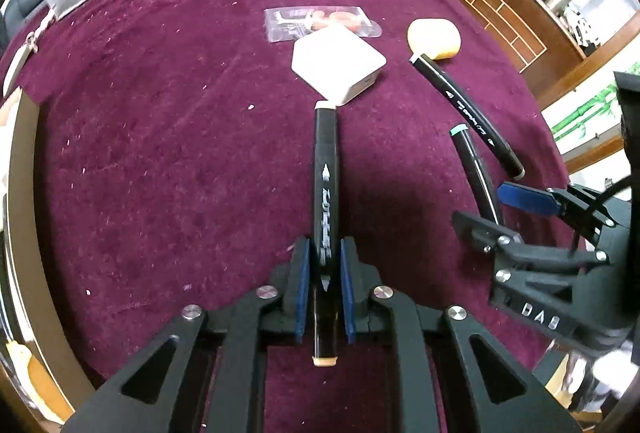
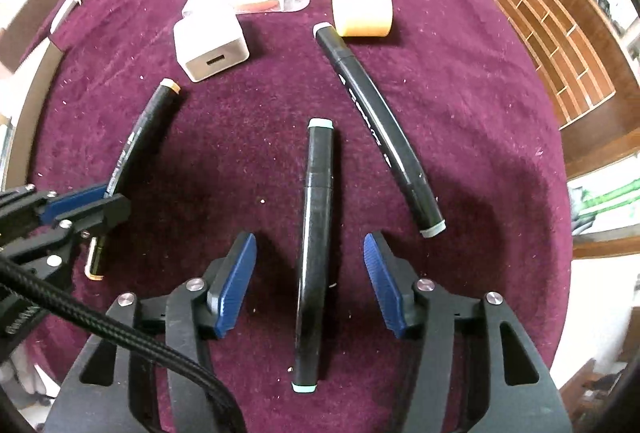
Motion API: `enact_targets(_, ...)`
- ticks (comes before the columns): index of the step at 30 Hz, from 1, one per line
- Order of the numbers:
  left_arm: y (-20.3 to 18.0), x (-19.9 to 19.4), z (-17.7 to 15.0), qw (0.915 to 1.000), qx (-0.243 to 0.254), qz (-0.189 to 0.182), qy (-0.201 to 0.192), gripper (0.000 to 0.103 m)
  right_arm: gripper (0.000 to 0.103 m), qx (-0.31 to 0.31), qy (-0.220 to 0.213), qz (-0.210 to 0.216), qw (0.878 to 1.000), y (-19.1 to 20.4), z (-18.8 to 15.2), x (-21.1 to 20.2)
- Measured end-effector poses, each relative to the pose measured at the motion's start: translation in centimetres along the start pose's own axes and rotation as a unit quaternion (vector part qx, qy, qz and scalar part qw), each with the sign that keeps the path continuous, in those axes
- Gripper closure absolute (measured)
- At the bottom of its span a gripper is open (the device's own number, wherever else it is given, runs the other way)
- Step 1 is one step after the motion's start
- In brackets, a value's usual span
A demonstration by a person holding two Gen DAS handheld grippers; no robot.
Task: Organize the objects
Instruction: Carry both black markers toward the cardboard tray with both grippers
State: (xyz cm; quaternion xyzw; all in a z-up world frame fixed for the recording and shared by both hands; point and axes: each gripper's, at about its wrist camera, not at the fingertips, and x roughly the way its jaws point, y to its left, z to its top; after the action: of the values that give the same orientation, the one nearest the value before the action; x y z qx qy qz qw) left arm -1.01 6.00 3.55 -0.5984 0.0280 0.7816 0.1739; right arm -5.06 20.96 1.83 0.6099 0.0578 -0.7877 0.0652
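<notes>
Early stage: left hand-held gripper [image 1: 325, 273] is pinching the orange-capped marker [image 1: 326, 169]; right hand-held gripper [image 2: 310, 269] is straddling, spread, the teal-capped marker [image 2: 314, 253]; third marker [image 2: 380, 125], charger [image 2: 210, 45] lying loose on worktop [image 2: 240, 153].

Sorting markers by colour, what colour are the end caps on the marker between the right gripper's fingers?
Pale teal end caps, clearest in the right wrist view.

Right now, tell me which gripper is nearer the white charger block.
Left. The left gripper, shut on the tan-capped marker, points that marker's tip almost onto the white charger block. The right gripper sits farther back, open around the teal-capped marker.
</notes>
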Motion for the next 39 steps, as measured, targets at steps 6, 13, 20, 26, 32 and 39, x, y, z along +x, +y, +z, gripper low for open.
enact_targets(6,0.2,0.1,-0.1,0.9993,0.003,-0.036,-0.01,0.092,0.09,0.028,0.006,0.036,0.999,-0.6,0.7,-0.3)
enact_targets(13,1.9,-3.0,-0.7,0.9978,-0.004,-0.05,-0.044,0.092,0.09,0.099,0.019,0.101,0.99,-2.6,0.2,-0.8)
enact_targets(20,4.0,-3.4,-2.2,0.9983,-0.009,-0.053,-0.024,0.092,0.09,0.104,0.023,0.126,0.986,-1.5,-0.4,-1.0)
enact_targets(26,4.9,-1.7,-3.5,0.9992,-0.024,-0.032,0.004,0.091,0.09,0.069,0.037,0.099,0.992,1.0,-1.0,-0.4)
enact_targets(32,3.4,-1.0,-2.4,1.0,0.001,-0.005,0.003,0.078,0.085,0.043,0.029,0.059,0.997,2.6,-0.9,-0.4)
enact_targets(39,2.5,-1.1,-3.1,0.9996,0.027,0.002,-0.011,0.092,0.085,0.005,0.007,-0.001,1.0,4.4,-1.5,-0.8)
